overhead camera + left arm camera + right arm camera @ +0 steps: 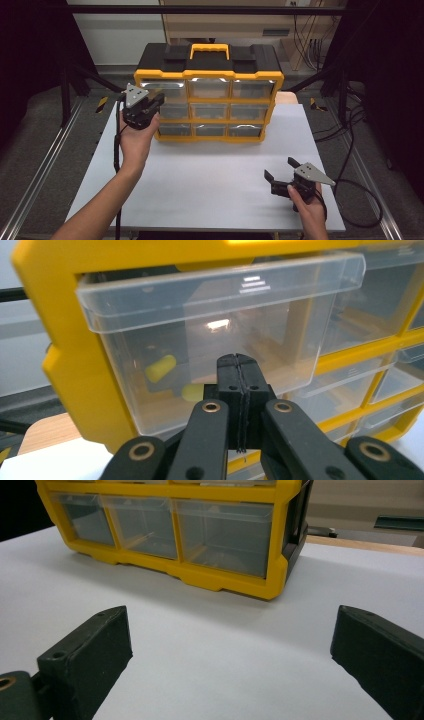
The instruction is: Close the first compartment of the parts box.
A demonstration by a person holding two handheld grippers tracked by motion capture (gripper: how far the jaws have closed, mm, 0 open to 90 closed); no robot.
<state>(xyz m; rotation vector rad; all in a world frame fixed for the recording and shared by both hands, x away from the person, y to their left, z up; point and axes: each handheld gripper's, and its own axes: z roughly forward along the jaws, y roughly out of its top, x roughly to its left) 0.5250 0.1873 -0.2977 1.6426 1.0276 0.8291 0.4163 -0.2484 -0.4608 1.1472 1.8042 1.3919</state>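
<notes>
Left gripper (239,360) fingers clenched, empty, tips against top-left clear drawer (210,340), probably pushing it. Right gripper (230,650) fingers released, idling over table (225,680).

High view looks down the table; tong cameras face the organizer (209,95) — left close, right farther.
</notes>
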